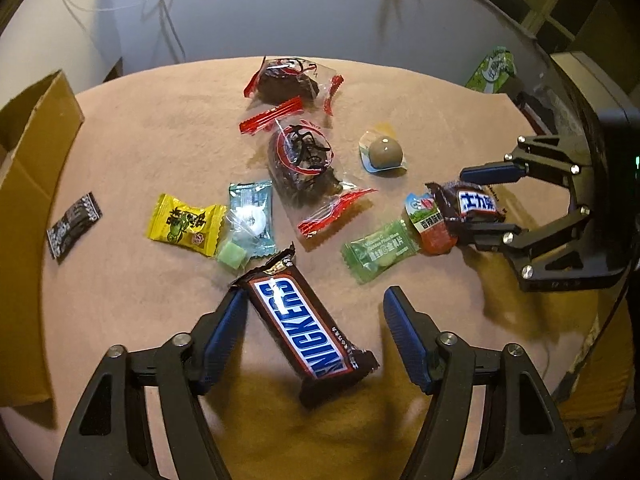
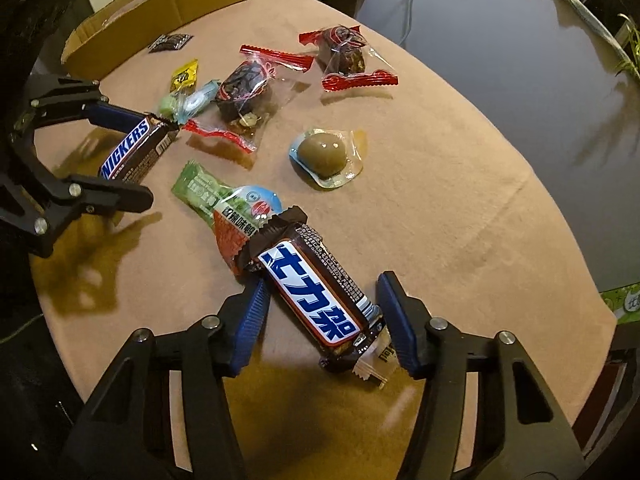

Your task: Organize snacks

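Observation:
A brown Snickers bar (image 1: 308, 328) lies slantwise on the tan table cloth (image 1: 160, 140) between the fingers of my left gripper (image 1: 316, 296). Its left pad touches the bar's top corner, its right pad stands clear, so this gripper is open. My right gripper (image 2: 324, 278) has both blue pads against a second Snickers bar with Chinese lettering (image 2: 316, 296). That bar's far end rests on an orange-and-blue packet (image 2: 232, 232). The left wrist view shows the right gripper (image 1: 466, 202) at the table's right side.
Loose snacks lie mid-table: two clear red-edged bags of dark sweets (image 1: 308, 164), a yellow packet (image 1: 184, 224), a teal candy wrapper (image 1: 252, 216), a green packet (image 1: 380, 252), a domed cup (image 1: 384, 152), a small black sachet (image 1: 74, 224). A cardboard box (image 1: 28, 168) stands at the left edge.

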`<state>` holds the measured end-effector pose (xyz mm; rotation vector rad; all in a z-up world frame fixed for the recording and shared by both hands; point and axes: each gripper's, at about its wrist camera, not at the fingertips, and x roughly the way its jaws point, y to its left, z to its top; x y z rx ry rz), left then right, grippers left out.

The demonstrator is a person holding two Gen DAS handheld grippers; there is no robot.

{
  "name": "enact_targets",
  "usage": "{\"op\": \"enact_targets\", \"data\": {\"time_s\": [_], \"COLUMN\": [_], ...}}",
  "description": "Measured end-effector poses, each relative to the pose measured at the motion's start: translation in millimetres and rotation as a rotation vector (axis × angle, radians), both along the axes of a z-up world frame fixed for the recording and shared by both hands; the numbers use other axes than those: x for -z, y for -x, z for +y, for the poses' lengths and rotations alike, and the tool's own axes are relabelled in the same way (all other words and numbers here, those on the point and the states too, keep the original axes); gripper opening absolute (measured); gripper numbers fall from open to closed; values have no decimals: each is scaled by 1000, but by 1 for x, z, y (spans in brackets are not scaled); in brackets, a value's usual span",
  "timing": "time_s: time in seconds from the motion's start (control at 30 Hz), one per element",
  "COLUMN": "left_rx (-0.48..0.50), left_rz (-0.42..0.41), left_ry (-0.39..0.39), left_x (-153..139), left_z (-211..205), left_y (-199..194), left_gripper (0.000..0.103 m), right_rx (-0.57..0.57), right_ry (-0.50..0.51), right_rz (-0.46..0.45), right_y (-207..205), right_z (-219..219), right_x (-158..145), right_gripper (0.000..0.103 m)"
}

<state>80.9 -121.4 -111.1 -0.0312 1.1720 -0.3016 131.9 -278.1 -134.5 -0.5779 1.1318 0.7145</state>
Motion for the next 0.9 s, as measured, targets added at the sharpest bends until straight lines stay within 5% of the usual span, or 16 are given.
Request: {"op": "enact_targets", "data": {"time_s": [0.2, 0.43, 0.9], "left_rx": [21, 21, 21], "left_rz": [-27, -46, -62], "left_ry": [-63, -74, -53], "left_x": [1, 1, 0], "left_z": [-2, 7, 20], "left_y": [-2, -3, 6], "left_gripper": [43, 27, 27], "right_rx": [6, 35, 110], "right_ry": [-8, -24, -53], "right_rz": [11, 22, 9], "right_y": [-2, -10, -2], "right_z": [-4, -10, -17], "right_x": [-2, -4, -14], "right_gripper": [51, 43, 34]}}
